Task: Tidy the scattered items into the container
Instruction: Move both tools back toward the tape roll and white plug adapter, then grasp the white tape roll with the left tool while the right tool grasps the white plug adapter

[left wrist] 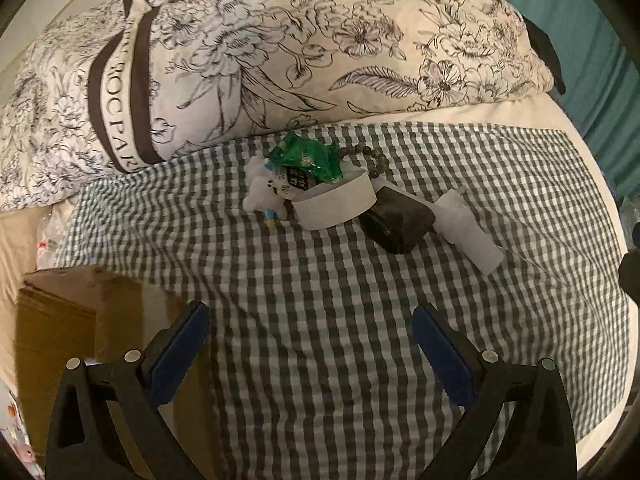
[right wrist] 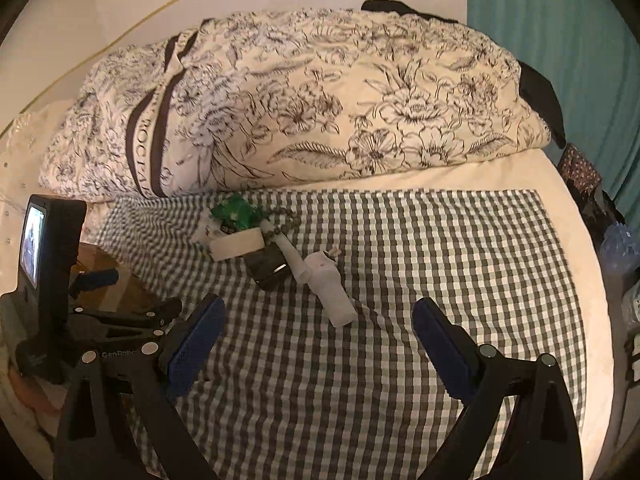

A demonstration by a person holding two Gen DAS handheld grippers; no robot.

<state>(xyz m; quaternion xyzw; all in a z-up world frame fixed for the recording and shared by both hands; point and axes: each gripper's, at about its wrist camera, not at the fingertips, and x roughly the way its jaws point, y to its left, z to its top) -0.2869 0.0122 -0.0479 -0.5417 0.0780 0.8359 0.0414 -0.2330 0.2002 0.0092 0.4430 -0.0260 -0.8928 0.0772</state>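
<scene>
Nearest the left camera, the left gripper (left wrist: 310, 344) stands with its jaws wide apart and nothing between them, above a checked cloth (left wrist: 360, 300). A cardboard box (left wrist: 80, 320) sits at its left, partly hidden behind the left finger and cut off by the edge of the picture, so its inside cannot be seen. The right gripper (right wrist: 318, 338) is likewise spread wide and holds nothing; in its view the box (right wrist: 108, 280) is mostly covered by the other gripper's body.

Farther out, well apart from both grippers, the scattered things lie in a tight cluster on the cloth. A white tube (left wrist: 468, 236) lies nearest on the right, just beside a dark pouch (left wrist: 396, 220). Beyond that, a roll of white tape (left wrist: 336, 204) touches a small white toy (left wrist: 264, 196), whose details are hard to make out. A green wrapper (left wrist: 308, 158) rests on the tape, and a string of dark beads (left wrist: 372, 158) is partly hidden behind it.

At the back lies a flowered pillow (left wrist: 280, 52).
</scene>
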